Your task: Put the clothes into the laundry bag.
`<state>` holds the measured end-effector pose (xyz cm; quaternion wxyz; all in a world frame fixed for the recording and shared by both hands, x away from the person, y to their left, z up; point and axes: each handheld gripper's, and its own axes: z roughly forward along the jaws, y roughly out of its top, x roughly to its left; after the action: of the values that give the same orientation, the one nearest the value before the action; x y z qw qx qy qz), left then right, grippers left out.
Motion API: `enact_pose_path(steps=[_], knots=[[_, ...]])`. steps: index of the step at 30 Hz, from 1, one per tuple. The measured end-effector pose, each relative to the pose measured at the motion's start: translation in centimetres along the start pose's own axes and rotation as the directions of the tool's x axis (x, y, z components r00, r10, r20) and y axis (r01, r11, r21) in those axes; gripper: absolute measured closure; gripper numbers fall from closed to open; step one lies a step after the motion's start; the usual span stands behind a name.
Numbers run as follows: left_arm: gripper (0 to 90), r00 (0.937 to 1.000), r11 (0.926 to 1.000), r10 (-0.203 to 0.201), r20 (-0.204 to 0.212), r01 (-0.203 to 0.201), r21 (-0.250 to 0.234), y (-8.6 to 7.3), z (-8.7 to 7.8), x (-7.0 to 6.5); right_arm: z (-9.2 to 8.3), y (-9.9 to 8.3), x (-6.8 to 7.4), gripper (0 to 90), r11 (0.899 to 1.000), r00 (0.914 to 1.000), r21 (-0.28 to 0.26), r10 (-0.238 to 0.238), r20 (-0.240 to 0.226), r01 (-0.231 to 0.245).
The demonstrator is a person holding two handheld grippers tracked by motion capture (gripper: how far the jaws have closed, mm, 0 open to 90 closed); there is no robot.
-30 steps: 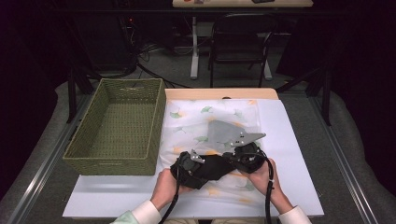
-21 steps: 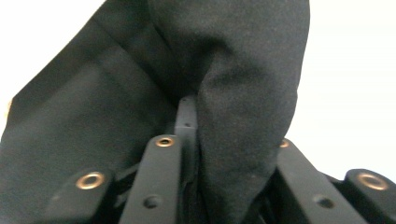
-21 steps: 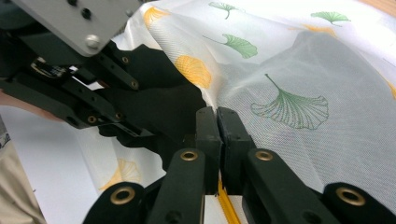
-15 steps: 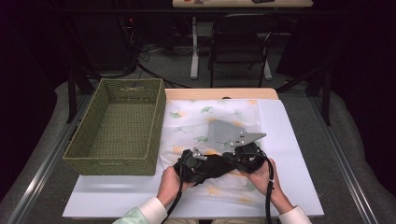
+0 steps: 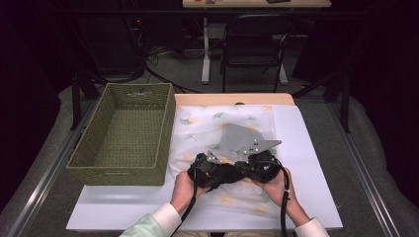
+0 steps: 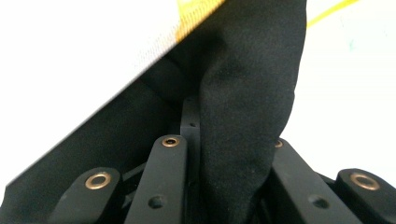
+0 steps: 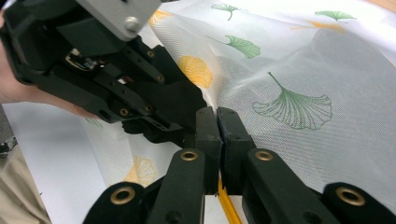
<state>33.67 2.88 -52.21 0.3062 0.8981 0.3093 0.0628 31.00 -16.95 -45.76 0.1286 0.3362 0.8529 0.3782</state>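
Green woven basket (image 5: 123, 136) sits at the left of the desk (image 5: 306, 148), on the white sheet (image 5: 113, 212) that covers most of it. Basket interior looks bare from the high view.

Just right of the basket: a sheer white cloth (image 5: 217, 126) printed with green and yellow ginkgo leaves, spread flat from the far edge of the desk toward the near side. A grey patch shows through or lies on it near its middle; can't tell which.

Left gripper (image 5: 210, 170) is at the near part of the cloth, held in the person's left hand (image 5: 184, 190), pale green sleeve with white cuff behind it. Its jaws have just been closing and now stand narrow. In the left gripper view a fold of black fabric (image 6: 247, 102) stands between the jaws and they press on it, with white cloth and a yellow edge beyond.

The black fabric (image 5: 228, 174) bridges the gap between the two grippers in the high view, low over the cloth.

Right gripper (image 5: 257, 165) is just right of the left one, nearly touching, in the right hand (image 5: 280, 187). In the right gripper view (image 7: 217, 122) its jaws are pressed together, with the printed cloth bunching right at the tips; looks pinched between them. Left gripper body fills the upper left there, close in.

Grey three-cornered plates on both grippers point to the far side.
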Motion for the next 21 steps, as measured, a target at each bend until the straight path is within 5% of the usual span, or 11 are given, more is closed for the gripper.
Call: enact_pose_path(steps=[13, 21], knots=[[78.1, 0.9989, 0.9967, -0.044, 0.017, 0.045, -0.068, 0.7, 1.0, 0.8, -0.1, 0.2, 0.1, 88.0, 1.000, 1.0000, -0.006, 0.001, -0.003, -0.001], [54.6, 0.9989, 0.9987, -0.024, 0.040, 0.026, -0.044, 0.5, 0.7, 0.5, 0.0, 0.0, 0.1, 88.0, 1.000, 1.0000, 0.005, -0.001, 0.000, 0.001]])
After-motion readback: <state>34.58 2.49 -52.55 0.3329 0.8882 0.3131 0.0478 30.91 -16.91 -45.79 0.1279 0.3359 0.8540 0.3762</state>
